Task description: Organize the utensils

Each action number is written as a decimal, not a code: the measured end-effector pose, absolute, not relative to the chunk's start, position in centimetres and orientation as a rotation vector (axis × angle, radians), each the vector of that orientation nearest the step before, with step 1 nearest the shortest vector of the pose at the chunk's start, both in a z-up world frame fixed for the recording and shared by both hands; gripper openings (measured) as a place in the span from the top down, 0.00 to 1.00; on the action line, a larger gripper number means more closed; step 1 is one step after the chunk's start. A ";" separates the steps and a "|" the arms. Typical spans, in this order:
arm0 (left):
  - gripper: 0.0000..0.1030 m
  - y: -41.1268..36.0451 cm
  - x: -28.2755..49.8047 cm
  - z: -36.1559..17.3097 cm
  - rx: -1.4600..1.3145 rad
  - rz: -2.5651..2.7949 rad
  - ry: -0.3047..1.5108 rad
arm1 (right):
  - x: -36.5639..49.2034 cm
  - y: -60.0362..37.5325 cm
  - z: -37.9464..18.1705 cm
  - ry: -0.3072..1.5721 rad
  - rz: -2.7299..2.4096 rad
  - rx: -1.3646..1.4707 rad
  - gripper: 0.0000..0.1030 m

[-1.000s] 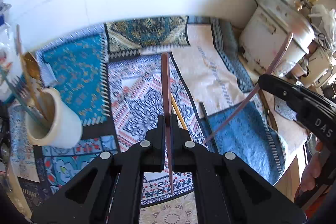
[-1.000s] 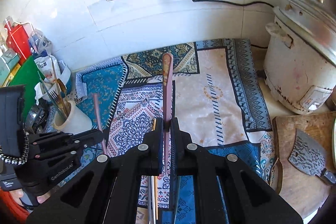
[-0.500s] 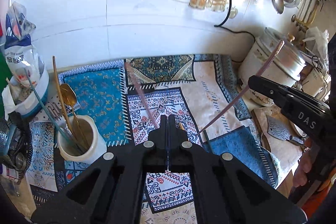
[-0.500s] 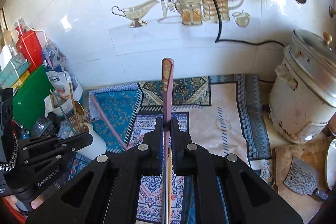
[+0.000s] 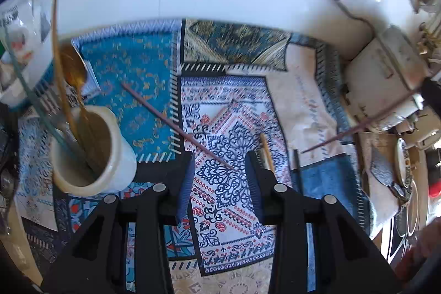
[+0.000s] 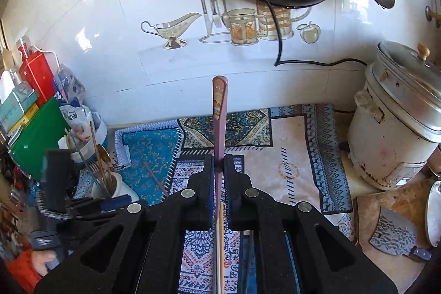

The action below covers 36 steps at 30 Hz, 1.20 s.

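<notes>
- The bench (image 6: 355,183) runs along a white tiled wall, and a patchwork of patterned mats (image 5: 234,128) covers most of it.
- A white rice cooker (image 6: 394,145) stands at the bench's right end, against the wall.
- A white utensil crock (image 5: 91,153) stands near the left end of the bench, on the mats, holding a gold spoon and other long utensils.
- My right claw (image 6: 219,164) is clamped tight on a purple chopstick (image 6: 219,112), which sticks up past the fingertips, clear of the bench.
- My left claw (image 5: 217,170) is above the mats just right of the crock; its jaws are opening and the pads press on nothing.
- A second purple chopstick (image 5: 176,126) slants across the blue mat beside the crock, its thin tip reaching in between my left jaws.
- A tan chopstick (image 5: 266,153) lies on the mats just right of my left claw.
</notes>
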<state>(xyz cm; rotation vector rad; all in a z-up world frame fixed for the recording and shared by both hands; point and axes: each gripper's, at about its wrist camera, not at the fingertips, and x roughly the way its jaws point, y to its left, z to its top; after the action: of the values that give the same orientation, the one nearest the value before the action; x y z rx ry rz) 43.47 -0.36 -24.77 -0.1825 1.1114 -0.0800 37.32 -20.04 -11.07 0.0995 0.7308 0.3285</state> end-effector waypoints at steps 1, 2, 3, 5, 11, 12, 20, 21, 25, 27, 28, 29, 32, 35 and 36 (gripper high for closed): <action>0.64 -0.5 44.1 -26.0 -0.182 -0.062 1.134 | 37.4 -20.4 -11.2 0.734 0.325 0.102 0.94; 0.64 -0.6 44.7 -27.0 -0.181 -0.042 1.153 | 37.5 -20.8 -11.4 0.739 0.320 0.105 0.94; 0.64 -0.6 45.4 -28.3 -0.181 -0.018 1.176 | 37.5 -21.1 -11.5 0.742 0.317 0.106 0.94; 0.64 -0.5 46.5 -30.5 -0.192 0.024 1.226 | 37.7 -21.8 -11.8 0.751 0.309 0.107 0.94; 0.66 -0.9 47.9 -33.6 -0.191 0.087 1.261 | 37.9 -23.9 -12.7 0.779 0.281 0.114 0.94; 0.75 -1.1 48.0 -33.9 -0.186 0.091 1.268 | 37.9 -24.2 -12.9 0.784 0.278 0.116 0.94; 1.00 -1.6 46.0 -35.0 -0.191 0.001 1.330 | 37.9 -24.4 -13.7 0.805 0.295 0.129 0.94; 1.00 -1.7 45.3 -35.1 -0.172 -0.018 1.330 | 37.9 -24.3 -13.7 0.805 0.301 0.129 0.94; 1.00 -2.2 41.8 -35.1 -0.053 -0.081 1.347 | 38.1 -23.4 -13.8 0.804 0.330 0.125 0.94; 1.00 -2.4 40.4 -34.8 -0.028 -0.113 1.347 | 38.3 -22.9 -13.9 0.803 0.345 0.125 0.94; 1.00 -2.4 40.1 -34.5 -0.014 -0.114 1.341 | 38.4 -22.7 -13.9 0.804 0.350 0.125 0.94; 0.98 -2.4 40.0 -34.3 -0.009 -0.104 1.331 | 38.5 -22.5 -14.0 0.805 0.355 0.126 0.94; 0.69 -2.0 40.4 -33.7 -0.038 -0.048 1.287 | 38.6 -22.1 -14.1 0.808 0.369 0.128 0.94; 0.58 -1.6 42.0 -33.3 -0.110 0.012 1.255 | 38.4 -22.0 -14.1 0.808 0.372 0.117 0.94; 0.57 -1.8 42.6 -33.3 -0.130 0.021 1.254 | 38.4 -22.1 -14.1 0.811 0.373 0.115 0.94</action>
<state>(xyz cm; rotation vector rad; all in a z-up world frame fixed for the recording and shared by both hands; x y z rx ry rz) 42.65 -1.77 -33.29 -0.1299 1.2545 0.0212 38.41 -22.08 -14.08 0.1148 0.8108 0.3729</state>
